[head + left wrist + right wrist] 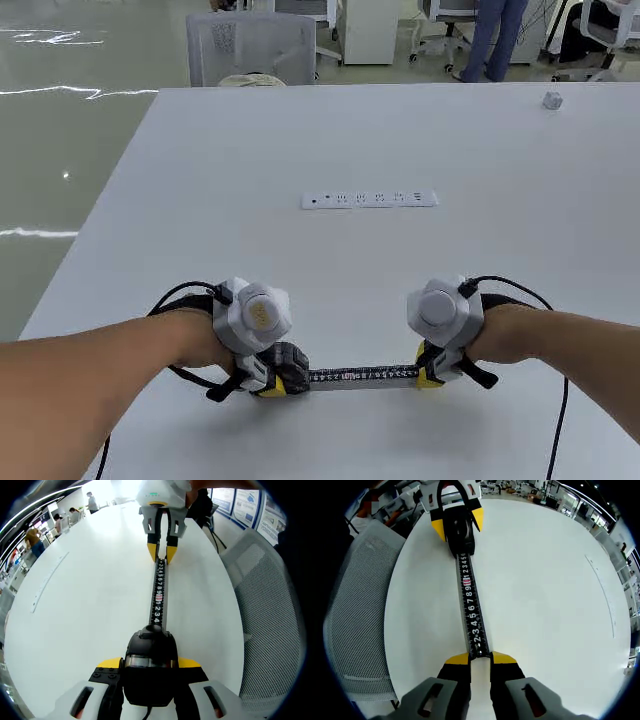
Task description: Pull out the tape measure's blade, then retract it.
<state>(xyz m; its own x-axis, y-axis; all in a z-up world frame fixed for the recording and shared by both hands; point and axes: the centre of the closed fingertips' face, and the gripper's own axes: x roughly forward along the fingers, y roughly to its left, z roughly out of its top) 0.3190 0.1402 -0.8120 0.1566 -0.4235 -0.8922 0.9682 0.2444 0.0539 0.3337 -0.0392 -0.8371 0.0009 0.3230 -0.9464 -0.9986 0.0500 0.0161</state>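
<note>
A: Where's the tape measure [285, 362]?
B: Near the table's [350, 140] near edge, its black case clamped between the jaws of the left gripper [150, 664].
A: And the blade [470, 605]?
B: It's out a short way to the right, lying low over the table. The right gripper [480, 656] pinches its tip. A power strip [370, 199] lies well beyond, farther off
</note>
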